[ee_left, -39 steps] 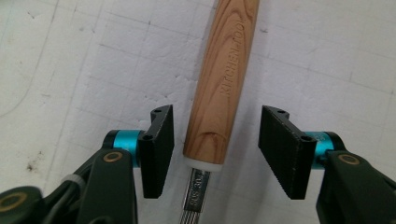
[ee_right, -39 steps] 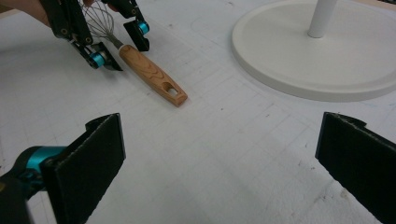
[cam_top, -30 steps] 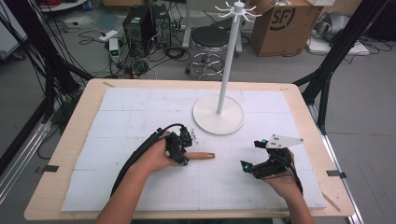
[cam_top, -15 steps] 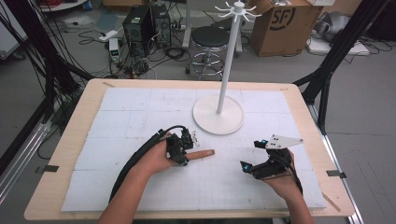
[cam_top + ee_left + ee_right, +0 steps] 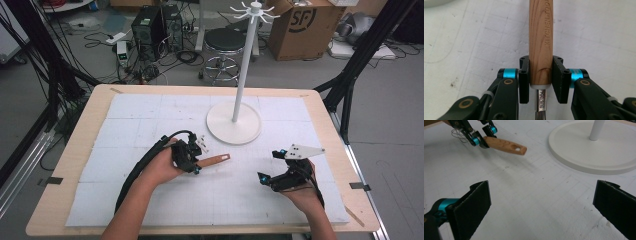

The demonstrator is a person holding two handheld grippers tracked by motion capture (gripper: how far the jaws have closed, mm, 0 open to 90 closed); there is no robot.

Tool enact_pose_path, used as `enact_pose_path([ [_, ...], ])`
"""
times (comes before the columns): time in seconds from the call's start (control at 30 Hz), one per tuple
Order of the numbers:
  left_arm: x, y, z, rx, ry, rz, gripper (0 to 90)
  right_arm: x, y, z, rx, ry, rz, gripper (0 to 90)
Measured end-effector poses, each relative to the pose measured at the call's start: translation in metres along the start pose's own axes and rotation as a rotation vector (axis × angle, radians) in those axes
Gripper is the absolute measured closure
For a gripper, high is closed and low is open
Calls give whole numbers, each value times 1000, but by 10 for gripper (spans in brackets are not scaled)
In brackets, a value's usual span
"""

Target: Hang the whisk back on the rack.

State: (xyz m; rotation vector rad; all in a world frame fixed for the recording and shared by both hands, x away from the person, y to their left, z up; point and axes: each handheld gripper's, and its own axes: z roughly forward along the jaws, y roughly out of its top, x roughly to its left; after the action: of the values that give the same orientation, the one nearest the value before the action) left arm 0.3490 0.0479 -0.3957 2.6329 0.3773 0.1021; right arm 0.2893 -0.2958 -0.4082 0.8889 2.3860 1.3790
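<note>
Right gripper (image 5: 272, 176) nearest, well clear of the stand, jaws wide apart with nothing between them, resting on the table (image 5: 95, 125). Left gripper (image 5: 540, 80) is clamped on the whisk (image 5: 212, 161) at the wooden handle's lower end, just above the steel collar; whisk sits in front of the stand's base (image 5: 233, 123), handle tip pointing toward it. Judgement: light, stiff, smooth round wood, so it may twist in the pads. Wires springy; keep the grip on the handle. Hanging hole at the far tip.
</note>
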Motion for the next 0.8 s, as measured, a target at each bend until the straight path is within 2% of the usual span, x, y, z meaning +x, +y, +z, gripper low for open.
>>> enact_pose_path([
  [0.2,2,-4,-16,-103,5,-15,705,1,0,1,6,0,2,4],
  [0.33,7,-9,-29,-155,5,-42,706,1,0,1,3,0,-5,4],
  [0.47,9,-11,-44,-213,8,-50,706,1,0,1,9,2,-2,4],
  [0.53,10,-10,-52,-227,14,-53,706,1,0,2,9,2,-2,4],
  [0.63,11,-7,-62,-265,-1,-61,706,2,0,3,13,3,-5,4],
  [0.77,12,-2,-72,-299,-27,-51,706,2,0,3,14,6,2,4],
  [0.8,11,1,-76,-297,-22,-44,706,2,1,3,14,6,4,4],
])
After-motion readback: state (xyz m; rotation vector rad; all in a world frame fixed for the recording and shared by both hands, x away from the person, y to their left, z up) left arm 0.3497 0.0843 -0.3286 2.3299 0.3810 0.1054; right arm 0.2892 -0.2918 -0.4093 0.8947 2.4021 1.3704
